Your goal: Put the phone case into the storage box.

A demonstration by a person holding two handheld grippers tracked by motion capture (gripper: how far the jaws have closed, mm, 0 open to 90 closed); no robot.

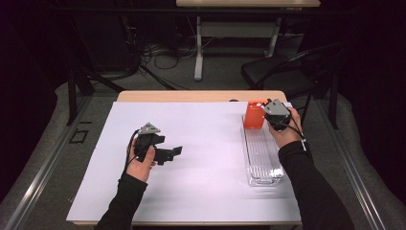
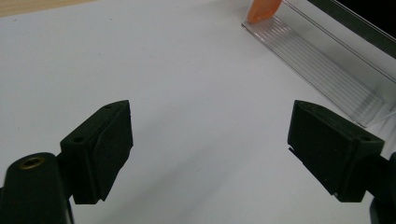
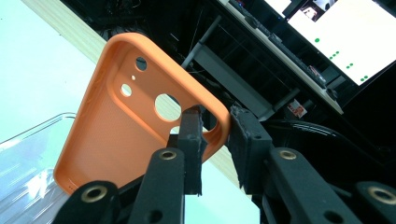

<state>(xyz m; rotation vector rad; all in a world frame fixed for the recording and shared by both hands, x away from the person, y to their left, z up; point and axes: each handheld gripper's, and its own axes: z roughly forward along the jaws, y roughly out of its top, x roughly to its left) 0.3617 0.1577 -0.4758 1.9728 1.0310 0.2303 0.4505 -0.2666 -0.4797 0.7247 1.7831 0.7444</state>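
Observation:
An orange phone case (image 1: pixel 253 115) stands on end at the far end of a clear plastic tray (image 1: pixel 262 167) on the right of the table. My right gripper (image 1: pixel 265 116) is shut on the case's top edge. In the right gripper view the case (image 3: pixel 116 135) shows its inner side with camera holes, and its rim sits between the two pads of the right gripper (image 3: pixel 217 121). My left gripper (image 1: pixel 172 152) rests in the hand over the white mat, left of centre and pointing right. Its jaws stand wide open with nothing between them (image 2: pixel 210 140).
A white mat (image 1: pixel 206 158) covers most of the wooden table (image 1: pixel 191 96). The clear tray (image 2: pixel 327 70) lies lengthwise along the mat's right edge, with the case's corner (image 2: pixel 262 10) at its far end. A black chair (image 1: pixel 287 72) and another table stand beyond.

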